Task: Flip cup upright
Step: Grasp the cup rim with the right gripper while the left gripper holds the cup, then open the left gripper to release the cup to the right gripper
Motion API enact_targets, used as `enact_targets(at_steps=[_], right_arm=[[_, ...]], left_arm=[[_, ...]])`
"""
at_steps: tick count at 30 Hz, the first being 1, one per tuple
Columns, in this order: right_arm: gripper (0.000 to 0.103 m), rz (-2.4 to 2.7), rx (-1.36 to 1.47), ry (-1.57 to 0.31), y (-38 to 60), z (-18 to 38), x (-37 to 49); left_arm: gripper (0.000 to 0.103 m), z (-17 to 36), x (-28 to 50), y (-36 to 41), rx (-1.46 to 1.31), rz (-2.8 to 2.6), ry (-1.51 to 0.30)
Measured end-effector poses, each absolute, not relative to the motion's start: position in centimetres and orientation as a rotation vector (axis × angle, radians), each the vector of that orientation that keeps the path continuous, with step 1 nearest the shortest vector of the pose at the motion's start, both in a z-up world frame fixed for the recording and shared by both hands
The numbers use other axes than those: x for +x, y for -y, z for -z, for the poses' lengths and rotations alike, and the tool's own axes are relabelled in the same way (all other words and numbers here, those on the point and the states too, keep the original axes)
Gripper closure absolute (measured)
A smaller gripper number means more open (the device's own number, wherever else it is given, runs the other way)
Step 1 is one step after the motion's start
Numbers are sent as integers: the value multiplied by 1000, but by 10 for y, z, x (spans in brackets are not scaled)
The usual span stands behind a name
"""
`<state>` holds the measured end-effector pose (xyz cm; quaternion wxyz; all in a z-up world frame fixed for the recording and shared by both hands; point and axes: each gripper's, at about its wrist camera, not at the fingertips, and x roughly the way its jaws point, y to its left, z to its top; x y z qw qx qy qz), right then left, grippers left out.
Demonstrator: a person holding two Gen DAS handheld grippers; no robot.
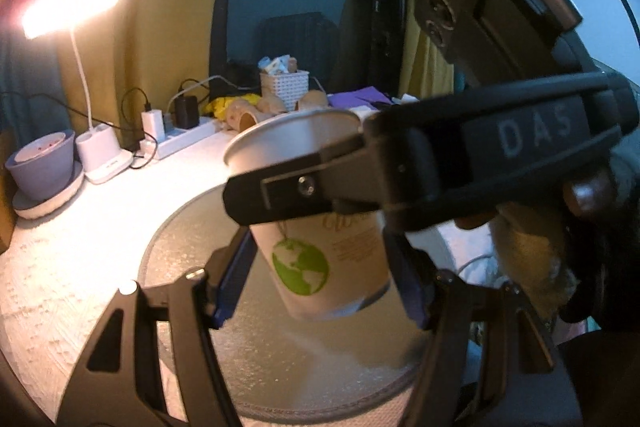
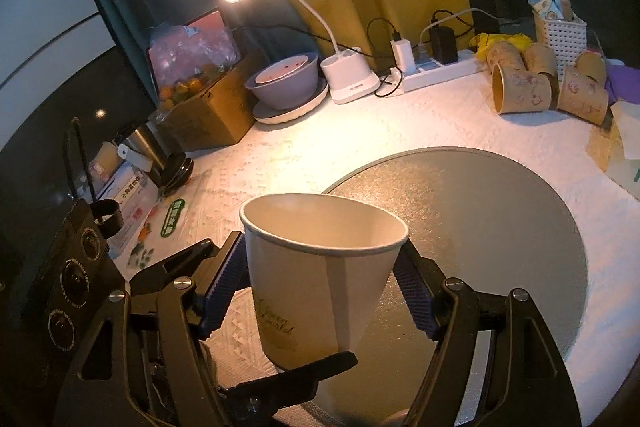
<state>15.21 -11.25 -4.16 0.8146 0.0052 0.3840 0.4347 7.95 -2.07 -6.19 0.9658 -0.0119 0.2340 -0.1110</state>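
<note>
A white paper cup [image 1: 320, 247] with a green globe print is held mouth-up, slightly tilted, above a round grey mat [image 1: 280, 347]. My left gripper [image 1: 316, 275] has its blue-padded fingers on both sides of the cup's lower body. My right gripper [image 2: 324, 283] is shut on the cup [image 2: 320, 267] near its upper body; one of its black fingers [image 1: 296, 187] crosses the cup in the left wrist view. The cup's mouth is open and empty. The mat [image 2: 480, 227] lies under and right of the cup.
A lit white desk lamp [image 2: 348, 75], a purple bowl [image 2: 284, 83] on a plate, a power strip [image 2: 436, 67], several brown paper cups [image 2: 532, 87] lying on their sides and a white basket [image 2: 560, 31] line the back of the white cloth. A cardboard box [image 2: 204, 111] stands at left.
</note>
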Motion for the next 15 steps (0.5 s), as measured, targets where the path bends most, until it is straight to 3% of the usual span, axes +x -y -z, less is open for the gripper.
enact_targets(at_steps=[15], right_arm=[[33, -921, 27, -816, 116, 45, 166]], left_arm=[[34, 76, 105, 4, -144, 228, -602]])
